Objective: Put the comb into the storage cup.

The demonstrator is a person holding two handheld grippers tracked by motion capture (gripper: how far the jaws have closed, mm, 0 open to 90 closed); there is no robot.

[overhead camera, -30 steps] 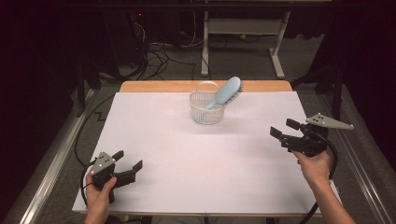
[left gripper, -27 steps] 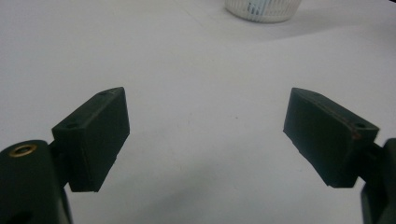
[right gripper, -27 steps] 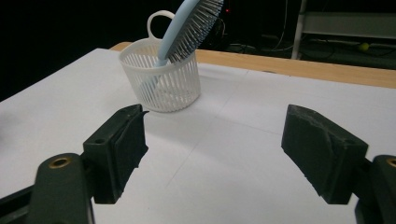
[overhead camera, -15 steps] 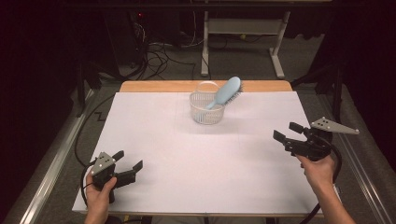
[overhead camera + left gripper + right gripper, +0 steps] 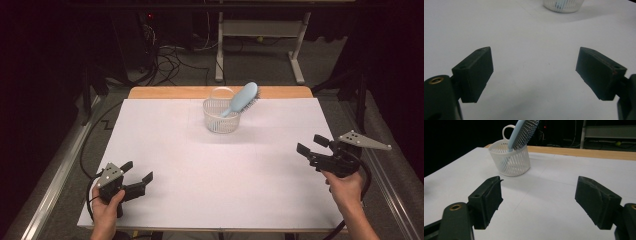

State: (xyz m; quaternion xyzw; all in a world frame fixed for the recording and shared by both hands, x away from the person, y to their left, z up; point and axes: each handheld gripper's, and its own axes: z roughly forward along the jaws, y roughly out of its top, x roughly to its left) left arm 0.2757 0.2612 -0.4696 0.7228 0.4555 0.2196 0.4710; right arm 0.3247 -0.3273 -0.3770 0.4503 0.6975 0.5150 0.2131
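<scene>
The right claw (image 5: 314, 146) has drawn back toward the table's near right edge, lower than before.

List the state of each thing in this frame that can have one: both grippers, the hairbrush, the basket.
Left gripper: open, holding nothing, low over the table.
Right gripper: open, holding nothing, apart from the basket.
Hairbrush: handle down in the basket, head leaning out over the rim.
Basket: upright on the table, untouched.

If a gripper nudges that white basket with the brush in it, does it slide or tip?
Probably tips before it slides far. The basket is thin slatted plastic, so likely light. The hairbrush stands handle-down, its head well above the rim and leaning to one side, so the load looks top-heavy. The slats may flex if squeezed; the loop handle seems a safer hold.
</scene>
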